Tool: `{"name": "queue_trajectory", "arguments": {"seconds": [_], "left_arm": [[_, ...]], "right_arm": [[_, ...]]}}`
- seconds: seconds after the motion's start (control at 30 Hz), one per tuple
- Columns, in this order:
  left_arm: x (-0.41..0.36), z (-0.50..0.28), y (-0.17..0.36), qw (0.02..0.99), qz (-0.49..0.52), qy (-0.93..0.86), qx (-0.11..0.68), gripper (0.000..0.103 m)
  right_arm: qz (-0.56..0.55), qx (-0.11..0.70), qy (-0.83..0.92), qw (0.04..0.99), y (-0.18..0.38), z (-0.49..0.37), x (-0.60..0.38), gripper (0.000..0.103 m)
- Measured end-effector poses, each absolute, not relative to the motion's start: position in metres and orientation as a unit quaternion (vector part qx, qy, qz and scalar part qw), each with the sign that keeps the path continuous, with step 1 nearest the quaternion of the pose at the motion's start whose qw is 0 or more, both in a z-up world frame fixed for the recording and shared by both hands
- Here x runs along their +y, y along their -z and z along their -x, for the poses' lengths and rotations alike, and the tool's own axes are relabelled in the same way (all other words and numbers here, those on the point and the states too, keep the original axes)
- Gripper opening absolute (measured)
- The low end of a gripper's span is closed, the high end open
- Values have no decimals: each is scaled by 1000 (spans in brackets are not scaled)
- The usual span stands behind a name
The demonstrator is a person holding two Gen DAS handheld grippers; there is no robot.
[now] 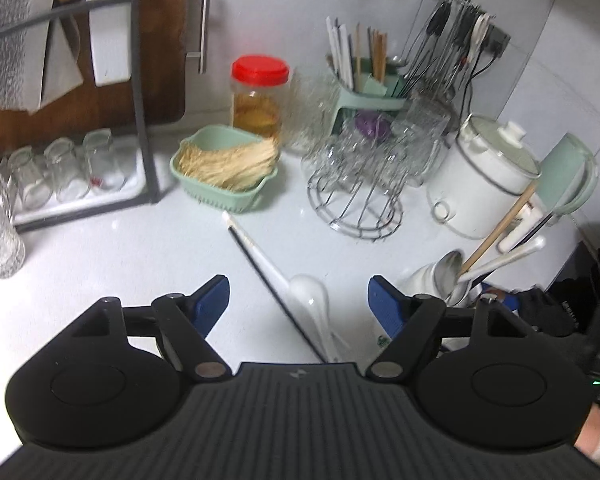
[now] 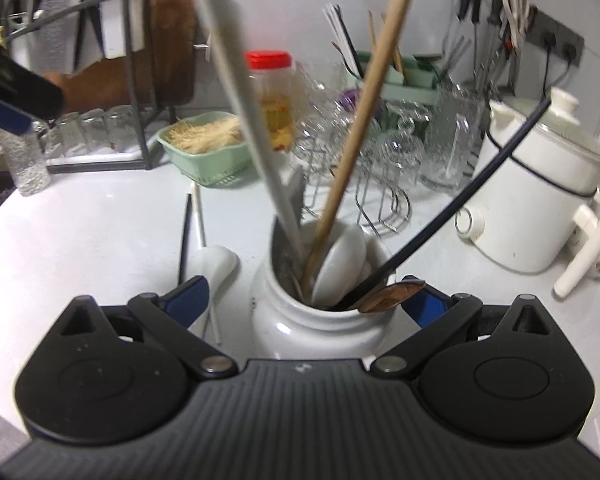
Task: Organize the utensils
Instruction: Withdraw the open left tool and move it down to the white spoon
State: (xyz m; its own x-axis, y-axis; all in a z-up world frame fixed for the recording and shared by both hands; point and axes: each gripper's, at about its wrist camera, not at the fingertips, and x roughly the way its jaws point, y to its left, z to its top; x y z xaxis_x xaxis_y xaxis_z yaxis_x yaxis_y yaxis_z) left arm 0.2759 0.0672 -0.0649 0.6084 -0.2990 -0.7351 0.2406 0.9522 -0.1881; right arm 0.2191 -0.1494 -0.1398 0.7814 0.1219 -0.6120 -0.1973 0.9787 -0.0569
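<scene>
A white ceramic jar [image 2: 320, 304] on the white countertop [image 2: 100, 232] already stands stocked: a long white handle [image 2: 244, 112], a wooden handle [image 2: 356, 136], a dark-handled ladle [image 2: 460, 200] and white spoon bowls [image 2: 340, 260] sit in it. The right gripper [image 2: 306, 300] has its jaws spread as wide as they go, one on either side of the jar; I cannot tell whether the pads touch it. Just beside the jar, a white spoon [image 1: 308, 292] and a black chopstick [image 1: 260, 276] lie loose on the counter, so sorting seems mostly done with these left. The left gripper [image 1: 298, 304] hangs wide open above them, gripping nothing.
</scene>
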Motion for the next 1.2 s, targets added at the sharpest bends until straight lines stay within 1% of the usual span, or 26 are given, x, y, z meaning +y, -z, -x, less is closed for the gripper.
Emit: {"name": "queue_trajectory", "arguments": {"seconds": [0.1,0.4,0.53,0.83,1.1,1.17,1.2], "left_arm": [[70,-278,81,886,44,149,438,80],[73,-276,119,882,37,124,454,80],[74,-279,127,884,42,116,451,86],[59,-293,133,892,22,105,438,87],[44,-303,147,891,15,98,444,88],[42,-303,151,893,14,96,439,89],[41,-303,153,894,13,94,438,92]], "right_arm": [[67,322,-87,940,140,-214,-147,103],[53,344,-85,934,145,-208,-155,103],[48,350,-82,932,148,-208,-157,103],[42,357,-73,930,153,-205,-164,102],[37,356,-69,931,157,-208,-168,102],[39,354,-72,932,157,-209,-168,102],[41,352,-73,932,158,-209,-168,102]]}}
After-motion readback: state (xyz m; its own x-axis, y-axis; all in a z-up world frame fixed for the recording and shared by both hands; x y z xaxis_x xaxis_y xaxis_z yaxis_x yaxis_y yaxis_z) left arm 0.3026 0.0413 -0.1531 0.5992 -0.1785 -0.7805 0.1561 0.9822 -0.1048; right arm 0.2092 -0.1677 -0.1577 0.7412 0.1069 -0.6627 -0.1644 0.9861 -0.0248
